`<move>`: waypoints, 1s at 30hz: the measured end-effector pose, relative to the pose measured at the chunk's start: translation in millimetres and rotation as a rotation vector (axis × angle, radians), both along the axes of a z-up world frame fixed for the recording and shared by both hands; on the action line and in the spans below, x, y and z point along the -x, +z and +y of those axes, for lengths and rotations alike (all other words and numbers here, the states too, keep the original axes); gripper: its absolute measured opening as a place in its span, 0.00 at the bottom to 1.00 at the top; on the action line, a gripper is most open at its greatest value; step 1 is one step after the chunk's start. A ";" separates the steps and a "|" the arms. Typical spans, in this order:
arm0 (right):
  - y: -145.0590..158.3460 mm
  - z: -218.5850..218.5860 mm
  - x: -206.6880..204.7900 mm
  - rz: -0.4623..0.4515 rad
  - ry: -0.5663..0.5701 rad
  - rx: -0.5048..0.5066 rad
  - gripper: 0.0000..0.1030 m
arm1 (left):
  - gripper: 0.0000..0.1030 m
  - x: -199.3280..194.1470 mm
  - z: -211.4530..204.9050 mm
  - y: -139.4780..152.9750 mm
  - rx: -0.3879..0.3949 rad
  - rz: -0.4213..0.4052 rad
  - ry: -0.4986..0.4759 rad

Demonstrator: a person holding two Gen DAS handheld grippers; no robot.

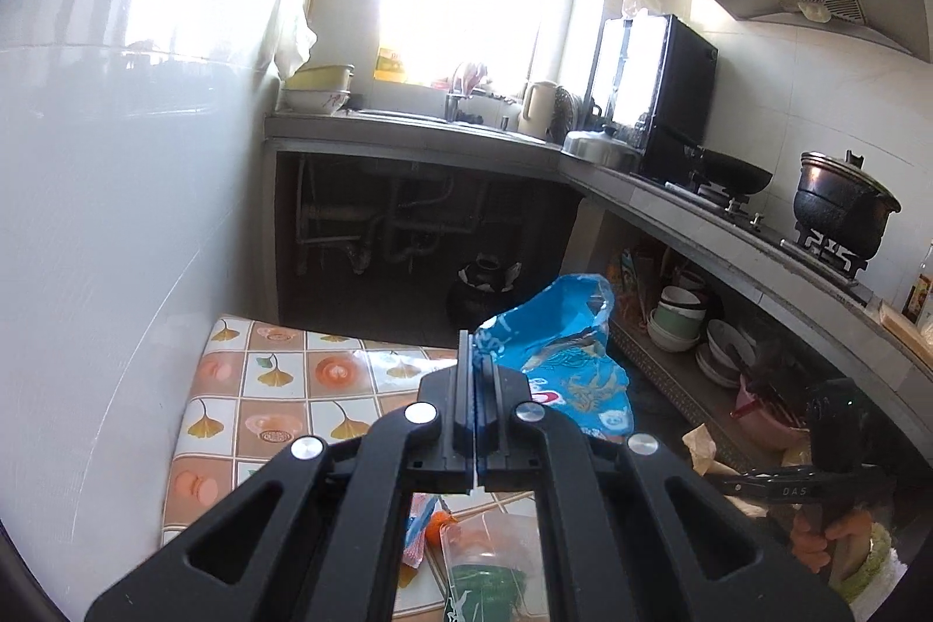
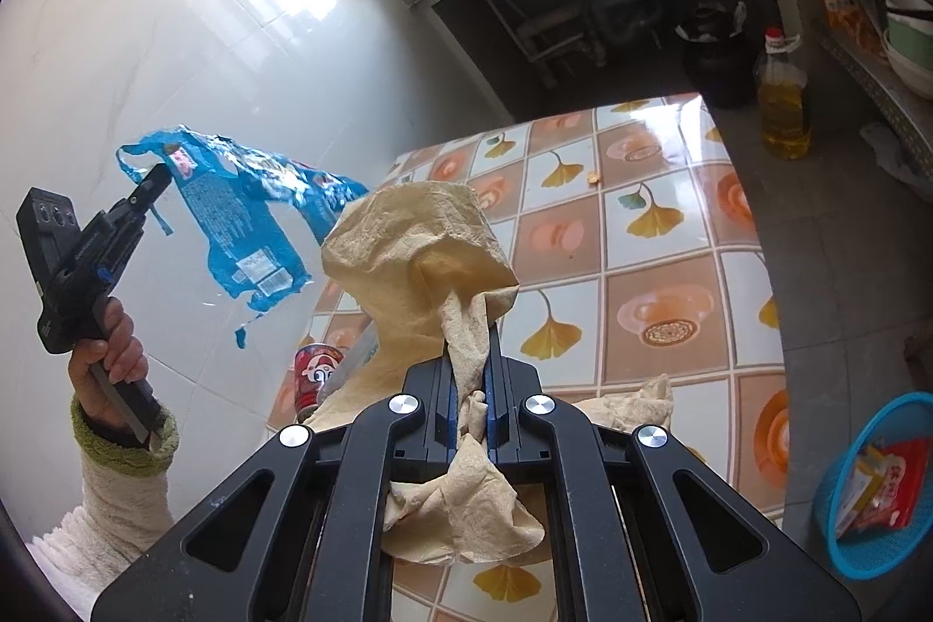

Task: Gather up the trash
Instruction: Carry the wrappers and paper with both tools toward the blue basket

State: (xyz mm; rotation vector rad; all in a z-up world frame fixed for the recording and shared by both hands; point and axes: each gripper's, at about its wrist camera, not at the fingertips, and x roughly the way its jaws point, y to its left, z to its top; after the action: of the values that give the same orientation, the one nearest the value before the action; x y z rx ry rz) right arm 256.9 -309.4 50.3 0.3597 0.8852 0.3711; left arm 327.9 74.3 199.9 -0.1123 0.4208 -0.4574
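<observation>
My left gripper [image 1: 477,359] is shut on a torn blue snack wrapper [image 1: 560,359] and holds it in the air above the tiled table [image 1: 280,389]. The right wrist view shows that gripper [image 2: 153,183] at the left with the wrapper [image 2: 245,220] hanging from it. My right gripper [image 2: 471,354] is shut on a crumpled beige paper towel [image 2: 420,249], lifted over the table [image 2: 670,272]. A blue trash basket [image 2: 874,482] with wrappers inside stands on the floor at the lower right.
A red can [image 2: 315,377] stands on the table by the white wall. A plastic bag with green contents [image 1: 490,569] and an orange scrap [image 1: 437,529] lie below my left gripper. An oil bottle [image 2: 781,97] stands on the floor. Counter and stove [image 1: 729,208] run along the right.
</observation>
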 end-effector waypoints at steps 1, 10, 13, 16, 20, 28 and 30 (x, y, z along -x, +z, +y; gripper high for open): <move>0.7 -0.3 1.1 -0.001 -0.001 -0.001 0.05 | 0.00 3.2 1.2 3.7 0.006 -0.007 -0.003; 8.2 -15.4 25.8 -0.029 -0.050 -0.042 0.05 | 0.00 45.8 -15.1 31.8 0.054 -0.050 -0.092; 11.8 -25.7 42.6 -0.040 -0.083 -0.054 0.05 | 0.00 61.9 -29.5 37.4 0.066 -0.068 -0.147; 15.7 -39.2 63.1 -0.053 -0.124 -0.063 0.05 | 0.00 78.1 -45.4 41.4 0.069 -0.084 -0.207; 18.7 -60.0 91.0 -0.071 -0.184 -0.081 0.05 | 0.00 94.0 -67.5 44.5 0.060 -0.094 -0.272; 16.6 -106.0 142.9 -0.109 -0.298 -0.147 0.05 | 0.00 110.9 -131.8 37.2 0.061 -0.043 -0.396; 15.4 -119.7 156.8 -0.119 -0.329 -0.161 0.05 | 0.00 115.7 -156.0 34.5 0.059 -0.027 -0.438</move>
State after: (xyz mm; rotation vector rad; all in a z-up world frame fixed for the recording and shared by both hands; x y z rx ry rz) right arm 100.0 -429.2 65.7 0.6163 0.6664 0.1576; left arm 212.2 -81.7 234.4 -0.0705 0.4059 -0.9015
